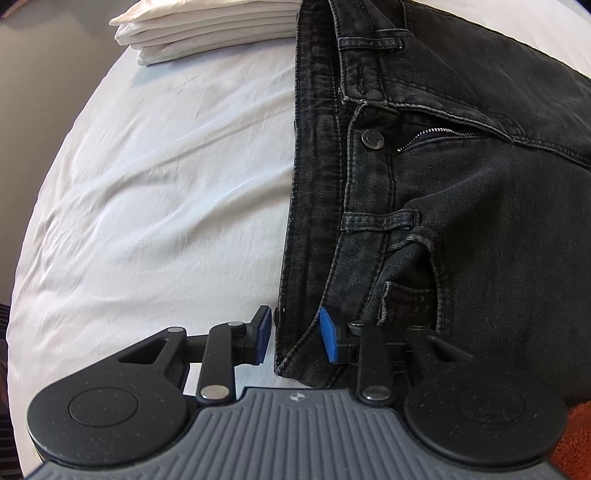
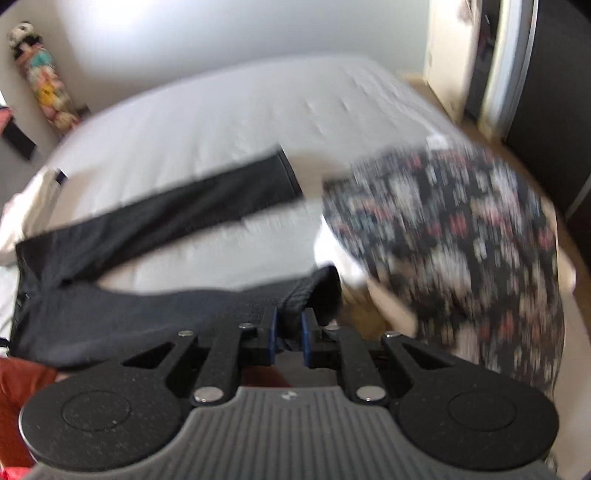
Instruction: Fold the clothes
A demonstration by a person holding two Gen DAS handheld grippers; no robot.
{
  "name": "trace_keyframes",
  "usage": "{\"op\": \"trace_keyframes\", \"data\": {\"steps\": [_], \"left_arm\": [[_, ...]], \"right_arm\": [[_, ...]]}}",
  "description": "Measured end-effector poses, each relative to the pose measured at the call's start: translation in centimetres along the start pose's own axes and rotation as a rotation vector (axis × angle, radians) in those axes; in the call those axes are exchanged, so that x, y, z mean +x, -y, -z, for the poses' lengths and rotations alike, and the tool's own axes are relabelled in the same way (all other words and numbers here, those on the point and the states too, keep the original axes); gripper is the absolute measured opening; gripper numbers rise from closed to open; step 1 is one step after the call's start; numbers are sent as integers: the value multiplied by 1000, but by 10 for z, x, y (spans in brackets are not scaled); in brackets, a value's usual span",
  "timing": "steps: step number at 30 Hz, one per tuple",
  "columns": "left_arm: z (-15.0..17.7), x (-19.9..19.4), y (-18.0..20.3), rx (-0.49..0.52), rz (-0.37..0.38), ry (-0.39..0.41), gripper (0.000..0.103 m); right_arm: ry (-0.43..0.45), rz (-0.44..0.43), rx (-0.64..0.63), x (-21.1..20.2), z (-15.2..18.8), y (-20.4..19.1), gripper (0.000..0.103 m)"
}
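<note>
Black jeans lie on the white bed sheet, waistband toward me, button and zipper showing. My left gripper is open, its blue pads either side of the waistband's near corner, one pad over the denim. In the blurred right wrist view the jeans spread with both legs out across the bed. My right gripper is shut on the hem end of the near leg.
A stack of folded white clothes sits at the far left of the bed. A floral patterned garment lies at the bed's right edge. Something orange-red lies at the near edge. A wardrobe stands to the right.
</note>
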State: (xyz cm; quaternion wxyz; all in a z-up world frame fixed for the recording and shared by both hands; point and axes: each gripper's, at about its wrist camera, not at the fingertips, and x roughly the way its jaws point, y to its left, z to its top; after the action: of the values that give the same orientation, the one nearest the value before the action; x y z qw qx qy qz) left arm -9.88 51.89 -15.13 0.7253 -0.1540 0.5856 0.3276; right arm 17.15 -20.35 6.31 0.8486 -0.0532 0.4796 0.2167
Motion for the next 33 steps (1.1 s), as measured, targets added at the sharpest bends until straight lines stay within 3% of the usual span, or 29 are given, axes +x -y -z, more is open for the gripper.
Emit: {"op": "trace_keyframes", "data": {"steps": [6, 9, 12, 18, 25, 33], "left_arm": [[0, 0, 0, 9, -3, 5, 35], [1, -1, 3, 18, -10, 11, 35], [1, -1, 4, 21, -15, 12, 35], [0, -1, 5, 26, -19, 12, 35], [1, -3, 6, 23, -18, 16, 35], [1, -9, 6, 54, -25, 19, 35]], "right_arm": [[-104, 24, 72, 53, 38, 23, 16], [-99, 63, 15, 59, 43, 20, 21], [-68, 120, -123, 50, 42, 10, 27], [-60, 84, -476, 37, 57, -28, 41], [-87, 181, -937, 60, 115, -77, 41], [8, 231, -1146, 57, 131, -98, 35]]}}
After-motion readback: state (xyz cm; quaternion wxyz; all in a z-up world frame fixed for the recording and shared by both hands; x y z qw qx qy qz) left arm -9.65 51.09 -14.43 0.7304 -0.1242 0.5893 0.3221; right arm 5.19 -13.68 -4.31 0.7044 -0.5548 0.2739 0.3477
